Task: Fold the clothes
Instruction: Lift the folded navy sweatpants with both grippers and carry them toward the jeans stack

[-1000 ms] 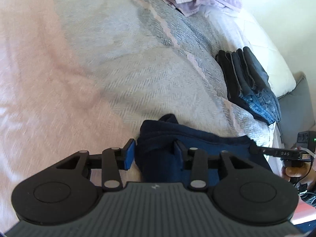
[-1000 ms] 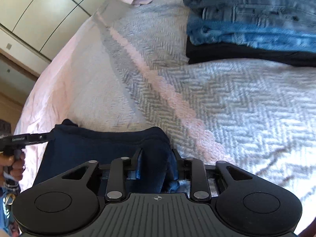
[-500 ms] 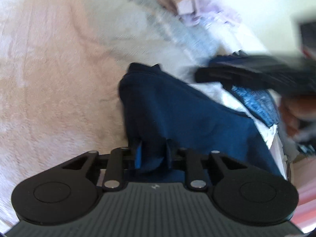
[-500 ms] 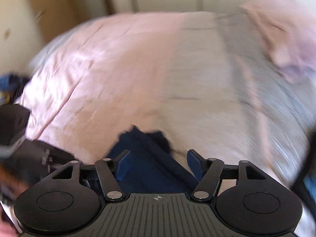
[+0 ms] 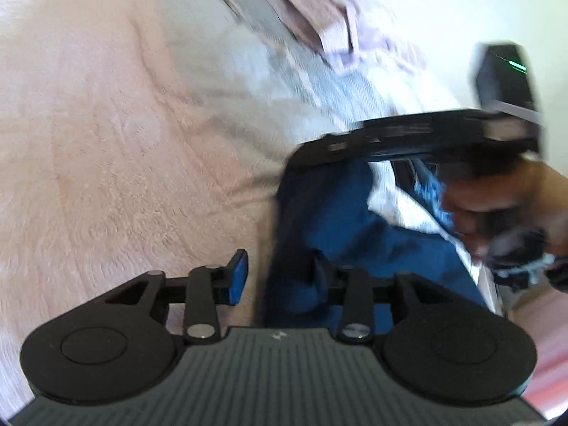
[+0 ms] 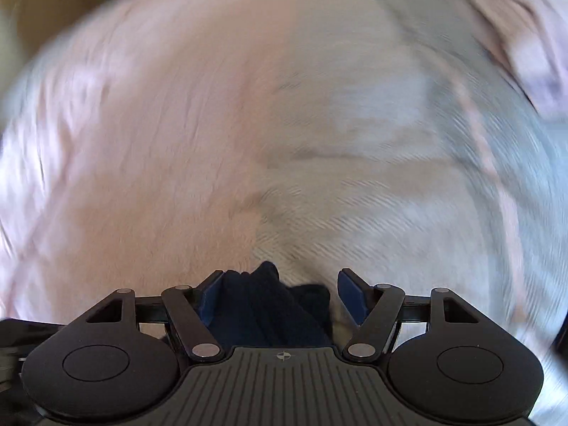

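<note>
Between the opening left gripper (image 5: 277,277) jaws, the folded navy cotton garment (image 5: 337,220) lies released; right gripper (image 6: 280,294) gapes too, fold finished.

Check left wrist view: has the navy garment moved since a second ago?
Yes. The navy garment now spreads farther up the bedspread, toward the pink clothes pile.

Left gripper (image 5: 278,275): black linkage arms with silver rivets, blue finger pads, round black discs either side of a grey ribbed body (small pale logo). Right gripper (image 6: 280,293) looks identical.
</note>
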